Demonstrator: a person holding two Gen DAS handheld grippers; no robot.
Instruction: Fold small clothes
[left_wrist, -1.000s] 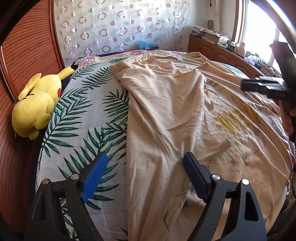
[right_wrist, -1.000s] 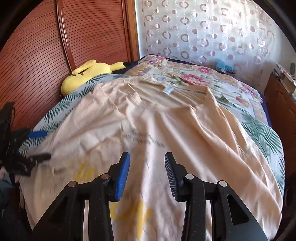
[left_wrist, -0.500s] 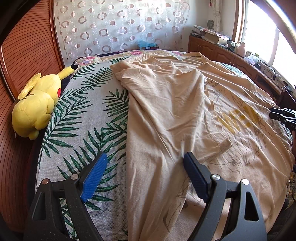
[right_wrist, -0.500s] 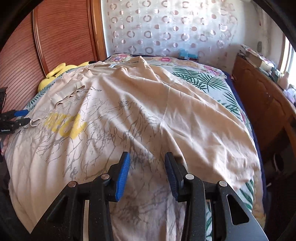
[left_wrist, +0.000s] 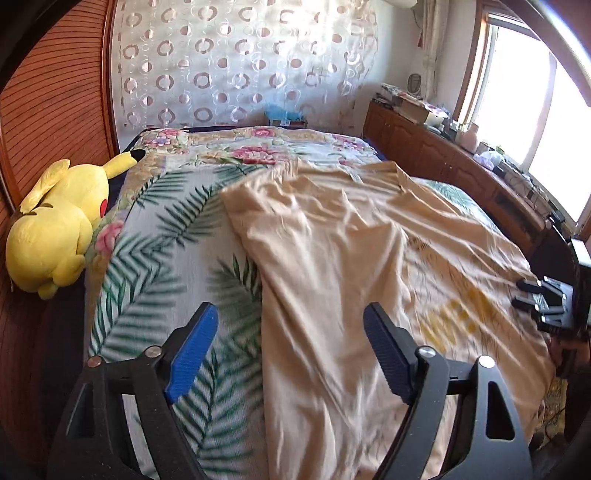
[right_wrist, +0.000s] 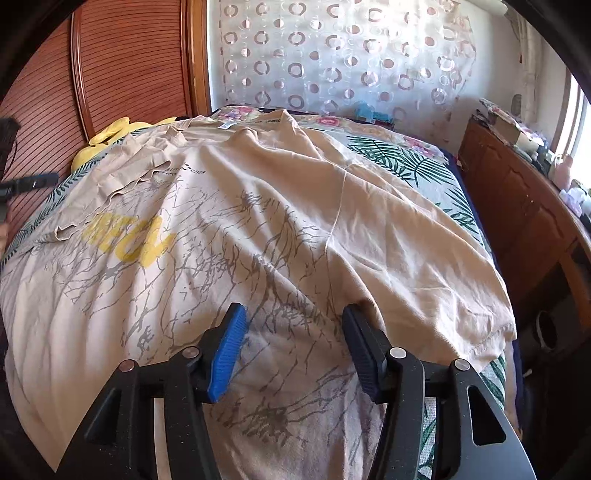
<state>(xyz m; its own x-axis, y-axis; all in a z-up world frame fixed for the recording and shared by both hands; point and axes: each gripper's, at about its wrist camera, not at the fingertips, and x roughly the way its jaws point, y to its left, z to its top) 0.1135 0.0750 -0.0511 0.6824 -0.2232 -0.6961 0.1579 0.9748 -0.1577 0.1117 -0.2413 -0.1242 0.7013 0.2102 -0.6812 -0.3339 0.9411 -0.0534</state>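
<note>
Two handheld grippers, each built of matte black plastic struts with triangular cut-outs: the left gripper (left_wrist: 290, 349) and the right gripper (right_wrist: 291, 345) both carry ribbed blue pads (right_wrist: 227, 352) on their fingers (round silver screw heads mark the pivots).

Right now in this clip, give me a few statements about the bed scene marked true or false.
1. The beige T-shirt lies spread on the palm-leaf bedspread. True.
2. The left hand-held gripper is clamped on the shirt's hem. False: its pads touch no cloth; the jaws are closing with nothing pinched.
3. A yellow plush toy lies at the bed's edge by the wooden wall panel. True.
4. The shirt's print has red lettering. False: the lettering is yellow.
5. The right hand-held gripper grips a sleeve. False: its jaws are opening above the shirt, holding nothing.
</note>
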